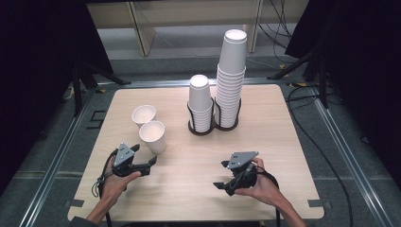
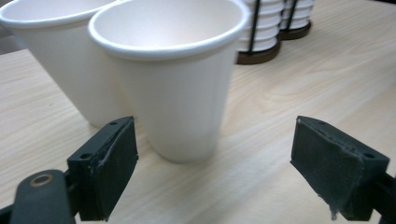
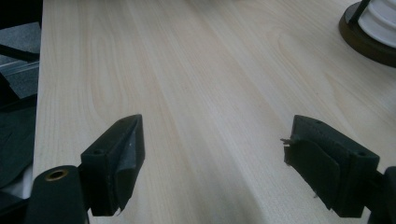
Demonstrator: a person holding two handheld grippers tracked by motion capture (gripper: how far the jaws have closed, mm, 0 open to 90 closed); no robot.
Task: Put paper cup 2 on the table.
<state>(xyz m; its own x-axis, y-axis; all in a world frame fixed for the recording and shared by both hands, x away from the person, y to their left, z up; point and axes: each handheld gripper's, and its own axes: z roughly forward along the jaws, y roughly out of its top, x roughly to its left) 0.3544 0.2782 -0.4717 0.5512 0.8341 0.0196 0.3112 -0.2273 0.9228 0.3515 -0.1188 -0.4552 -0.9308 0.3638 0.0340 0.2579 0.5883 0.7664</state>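
Two loose white paper cups stand upright at the table's left. The nearer cup (image 1: 153,136) (image 2: 177,84) touches or nearly touches the farther cup (image 1: 143,115) (image 2: 60,60). My left gripper (image 1: 145,155) (image 2: 215,158) is open just in front of the nearer cup's base, its pads apart from the cup wall. My right gripper (image 1: 220,175) (image 3: 212,158) is open low over bare wood at the front right, with nothing between its jaws.
A dark twin wire holder (image 1: 201,130) (image 2: 259,53) (image 3: 364,39) at the table's middle back carries a short stack of cups (image 1: 200,104) and a tall stack (image 1: 231,80). The wooden table (image 1: 189,189) ends close behind both hands. Cables lie on the floor at the right.
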